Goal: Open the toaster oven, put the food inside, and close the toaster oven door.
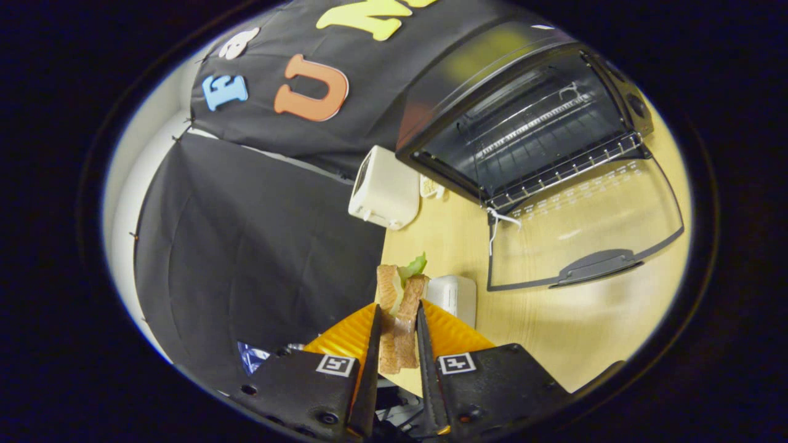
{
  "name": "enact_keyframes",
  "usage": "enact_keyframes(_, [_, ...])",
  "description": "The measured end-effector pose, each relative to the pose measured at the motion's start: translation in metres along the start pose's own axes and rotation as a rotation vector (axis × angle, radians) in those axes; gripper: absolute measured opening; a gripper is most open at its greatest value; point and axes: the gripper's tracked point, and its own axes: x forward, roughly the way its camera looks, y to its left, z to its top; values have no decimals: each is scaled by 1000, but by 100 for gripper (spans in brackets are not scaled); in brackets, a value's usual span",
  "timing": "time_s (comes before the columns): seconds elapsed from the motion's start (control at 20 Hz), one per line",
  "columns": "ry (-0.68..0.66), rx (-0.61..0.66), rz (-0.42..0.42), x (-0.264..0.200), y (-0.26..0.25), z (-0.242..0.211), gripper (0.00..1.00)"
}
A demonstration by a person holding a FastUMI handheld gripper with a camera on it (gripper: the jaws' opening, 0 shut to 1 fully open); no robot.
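Claw (397,335) clamped on sandwich (399,320), long axis forward along fingers, lettuce end toward open toaster oven (523,123)

A light wooden table (542,326) is carrying a black toaster oven (523,117), which is standing with its glass door (585,227) lying fully open and flat over the tabletop. A white pop-up toaster (385,187) is sitting just beside the oven, at the table's edge. A small white box (455,296) is resting nearer, just ahead of the tongs.
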Motion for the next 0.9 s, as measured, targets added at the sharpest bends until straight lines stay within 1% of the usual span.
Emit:
enact_keyframes(0.25, [-168, 142, 20, -28, -25, 52, 36])
enact_keyframes(0.3, [-207, 164, 15, -33, -34, 65, 36])
enact_keyframes(0.45, [-350, 206, -40, -44, -69, 103, 36])
enact_keyframes(0.5, [-411, 229, -39, -48, -77, 115, 36])
enact_keyframes(0.55, [-472, 254, -22, -51, -80, 129, 36])
enact_keyframes(0.65, [-576, 282, 41, -52, -79, 149, 36])
enact_keyframes(0.8, [-628, 321, 45, -32, -91, 160, 36])
enact_keyframes(0.9, [-657, 332, 78, -15, -88, 171, 36])
